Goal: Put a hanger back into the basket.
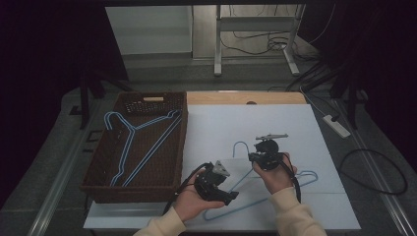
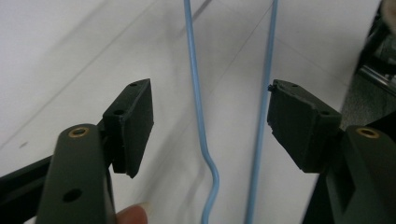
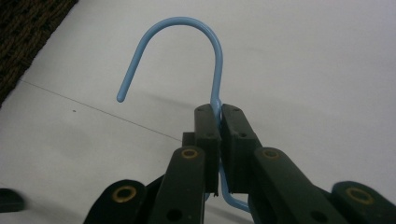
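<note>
Right gripper (image 3: 219,116) clamped on blue hanger (image 3: 212,51) neck, left gripper (image 2: 210,126) wide around its wires, two hangers (image 1: 142,135) in wicker basket (image 1: 101,162)

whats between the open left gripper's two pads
In the left gripper view, two wires of the blue hanger run between the left gripper's pads, touching neither.

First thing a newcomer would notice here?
The light blue wire hanger on the white table, its neck pinched below the hook in the right gripper. Next, the left gripper, jaws open, straddling two of that hanger's wires near the front edge. Then the brown wicker basket at the left, with two more blue hangers lying in it.
</note>
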A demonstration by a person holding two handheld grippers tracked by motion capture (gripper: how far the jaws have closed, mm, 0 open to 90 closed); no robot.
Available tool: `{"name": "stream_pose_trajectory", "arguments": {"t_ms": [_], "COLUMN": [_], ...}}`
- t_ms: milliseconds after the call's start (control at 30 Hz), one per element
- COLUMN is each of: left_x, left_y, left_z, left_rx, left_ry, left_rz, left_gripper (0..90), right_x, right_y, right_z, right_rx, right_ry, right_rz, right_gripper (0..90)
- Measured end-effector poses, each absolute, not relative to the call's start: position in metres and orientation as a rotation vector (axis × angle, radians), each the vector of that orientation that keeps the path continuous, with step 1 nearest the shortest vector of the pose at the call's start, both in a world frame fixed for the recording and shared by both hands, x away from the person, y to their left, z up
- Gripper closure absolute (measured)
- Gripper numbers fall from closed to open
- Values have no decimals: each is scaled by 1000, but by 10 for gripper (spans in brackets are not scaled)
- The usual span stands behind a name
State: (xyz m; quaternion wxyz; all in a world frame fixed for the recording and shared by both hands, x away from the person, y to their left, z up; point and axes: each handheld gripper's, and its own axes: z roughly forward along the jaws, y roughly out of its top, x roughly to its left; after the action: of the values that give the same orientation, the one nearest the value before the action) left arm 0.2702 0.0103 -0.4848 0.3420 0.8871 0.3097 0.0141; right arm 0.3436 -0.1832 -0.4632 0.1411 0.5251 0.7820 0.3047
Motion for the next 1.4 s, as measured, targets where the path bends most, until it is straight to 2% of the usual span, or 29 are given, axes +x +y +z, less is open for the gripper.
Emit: {"name": "stream_pose_trajectory", "arguments": {"t_ms": [167, 300, 367, 533, 567, 633, 867, 900, 933, 967, 1000, 1033, 1067, 1167, 1267, 1400], "left_x": [280, 283, 285, 287, 287, 288, 287, 286, 286, 285, 285, 285, 285, 280, 277, 275], "left_y": [-4, -7, -7, -7, -7, -5, 2, 2, 3, 6, 6, 9, 9, 15, 21, 28], "left_z": [-501, -505, -506, -509, -509, -508, -504, -502, -501, -499, -499, -496, -496, -486, -475, -463], "left_rx": [2322, 2329, 2329, 2343, 2340, 2331, 2284, 2277, 2273, 2253, 2253, 2232, 2232, 2192, 2152, 2122], "left_ry": [815, 820, 826, 823, 830, 837, 867, 869, 874, 883, 883, 894, 894, 894, 893, 894], "left_rz": [6, 0, -24, -66, -60, -56, -56, -44, -40, -37, -37, -30, -30, 2, 16, 30], "left_gripper": [348, 393, 461, 731, 731, 837, 867, 867, 866, 867, 867, 867, 867, 867, 868, 869], "right_x": [342, 341, 340, 338, 338, 337, 332, 331, 330, 326, 326, 321, 321, 311, 299, 287], "right_y": [-183, -183, -184, -184, -184, -184, -195, -197, -202, -207, -207, -213, -213, -227, -243, -260], "right_z": [-461, -460, -460, -457, -457, -456, -449, -448, -448, -448, -448, -447, -447, -440, -435, -434], "right_rx": [1510, 1503, 1500, 1498, 1497, 1494, 1482, 1469, 1446, 1404, 1404, 1348, 1348, 1225, 1155, 1120], "right_ry": [2256, 2256, 2256, 2251, 2252, 2255, 2249, 2256, 2268, 2275, 2275, 2276, 2276, 2254, 2194, 2139], "right_rz": [893, 900, 904, 919, 924, 936, 1068, 1089, 1154, 1244, 1244, 1297, 1297, 1398, 1420, 1462], "right_gripper": [867, 867, 866, 866, 866, 866, 849, 814, 736, 619, 619, 546, 546, 405, 359, 357]}}
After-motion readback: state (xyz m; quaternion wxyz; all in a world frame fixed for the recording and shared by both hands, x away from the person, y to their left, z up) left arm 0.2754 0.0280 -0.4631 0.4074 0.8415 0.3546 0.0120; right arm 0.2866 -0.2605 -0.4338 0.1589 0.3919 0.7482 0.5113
